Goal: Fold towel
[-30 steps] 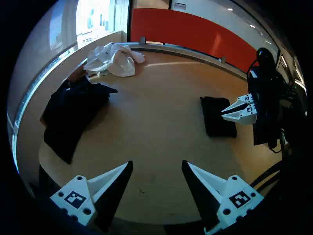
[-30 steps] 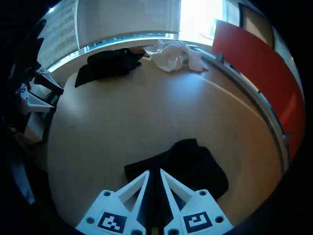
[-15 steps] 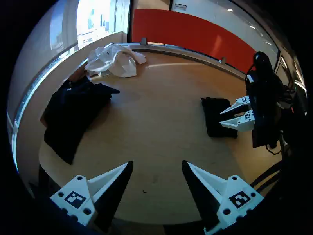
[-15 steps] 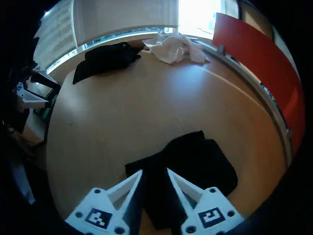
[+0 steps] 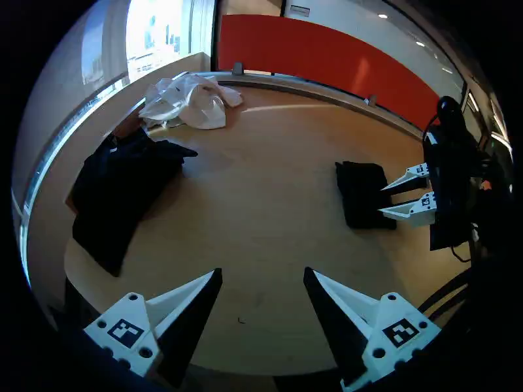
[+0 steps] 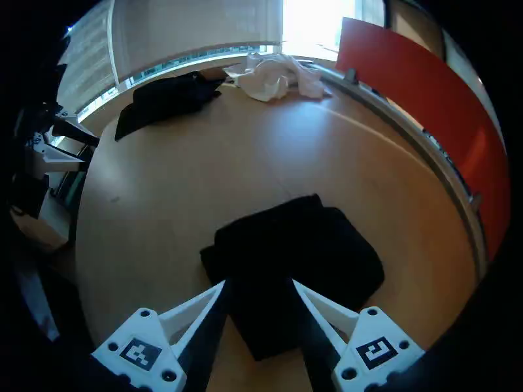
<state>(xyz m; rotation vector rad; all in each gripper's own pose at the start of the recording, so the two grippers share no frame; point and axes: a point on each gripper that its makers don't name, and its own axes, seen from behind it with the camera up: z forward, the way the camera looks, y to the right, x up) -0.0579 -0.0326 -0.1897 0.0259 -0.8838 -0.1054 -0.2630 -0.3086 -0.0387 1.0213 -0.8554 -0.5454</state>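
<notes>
Folded black towel lying flat on a pale wooden table. In the left gripper view it is an oblong whose long axis runs from the table's near edge toward the red wall panel, one short end facing that panel. In the right gripper view the same towel shows a thicker folded part on the side toward the panel and a thinner layer projecting toward the camera. The right gripper is at the towel's long side and points across the long axis, its two white fingers spread apart with the projecting layer between them; whether they touch the fabric cannot be told. The left gripper is well apart from the towel, over bare wood near the table's edge, its fingers wide apart and holding nothing. Far across the table from the towel lies a heap of black cloth, and just beyond that a crumpled white cloth, both beside the window.
</notes>
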